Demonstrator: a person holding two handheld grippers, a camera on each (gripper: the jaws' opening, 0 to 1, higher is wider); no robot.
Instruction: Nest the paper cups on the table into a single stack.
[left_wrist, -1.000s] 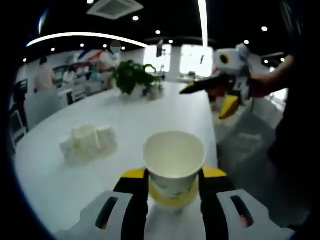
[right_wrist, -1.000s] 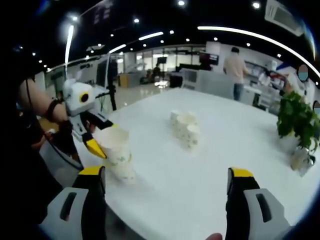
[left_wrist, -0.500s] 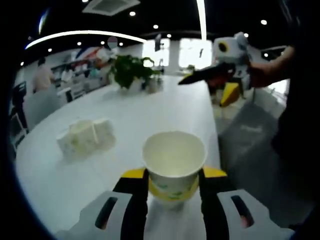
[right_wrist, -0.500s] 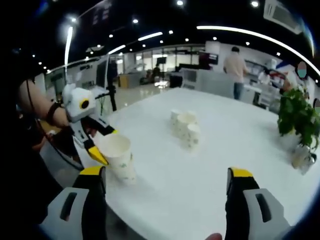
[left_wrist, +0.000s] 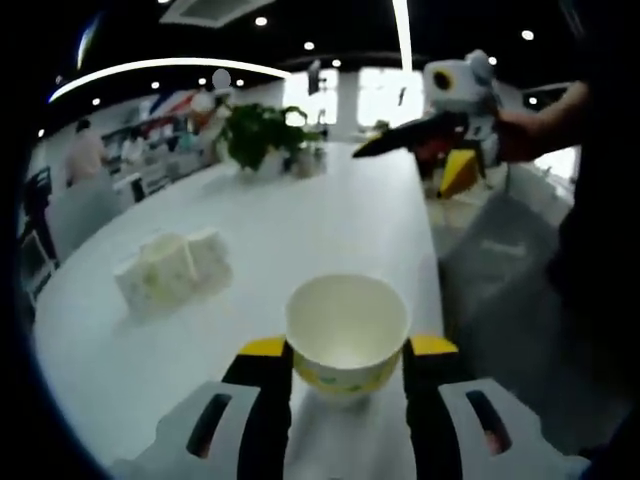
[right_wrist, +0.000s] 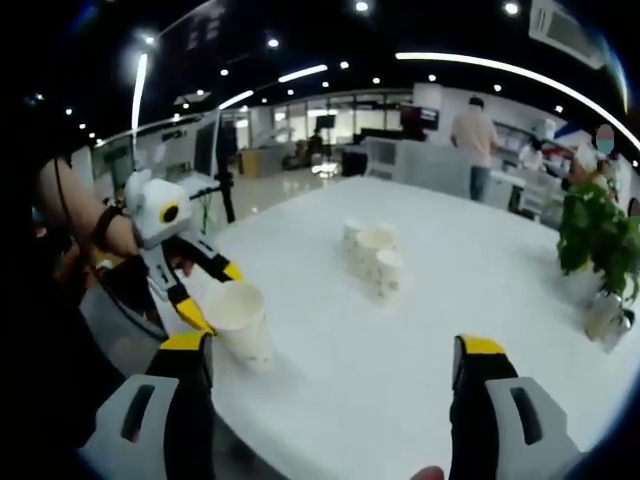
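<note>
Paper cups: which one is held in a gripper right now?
The upright paper cup at the table's near edge, clamped by the left gripper. The other cups sit clustered mid-table, untouched, and the right gripper is open.

Both views face across the white table (right_wrist: 470, 290) from one edge, sharing its cup cluster (left_wrist: 170, 270).

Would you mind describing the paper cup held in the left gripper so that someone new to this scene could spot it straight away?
Start at the white table, whose far end carries a potted plant. At mid-table sits a cluster of paper cups. The held cup is apart from them at the near edge, upright, mouth open, a yellow-green print on its side, and the only one between the left gripper's jaws.
</note>
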